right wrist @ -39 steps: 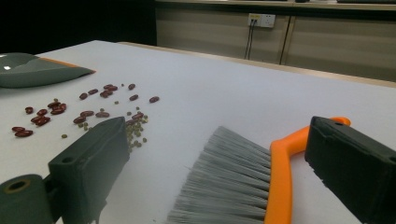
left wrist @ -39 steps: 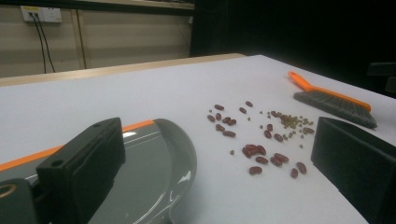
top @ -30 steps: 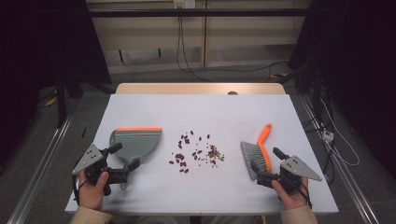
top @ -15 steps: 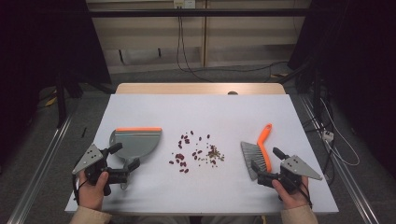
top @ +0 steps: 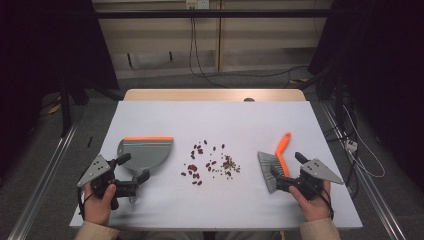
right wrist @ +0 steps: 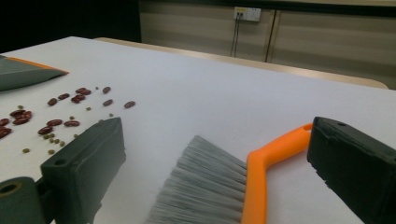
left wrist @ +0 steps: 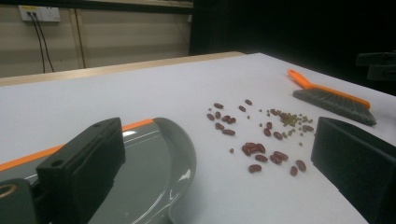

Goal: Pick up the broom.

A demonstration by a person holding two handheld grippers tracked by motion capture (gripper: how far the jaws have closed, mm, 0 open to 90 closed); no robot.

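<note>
Spanning the scene, the white table bears a grey dustpan with an orange lip at left and an orange-handled brush at right. Both grippers have their 2 jaws spread wide, gripping nothing: the left gripper around the dustpan's handle, the right gripper astride the brush. Red beans and green beans lie scattered between.

Even overhead light, bright white table (dark surroundings), soft faint shadows, near gripper jaws blurred, slight grain
</note>
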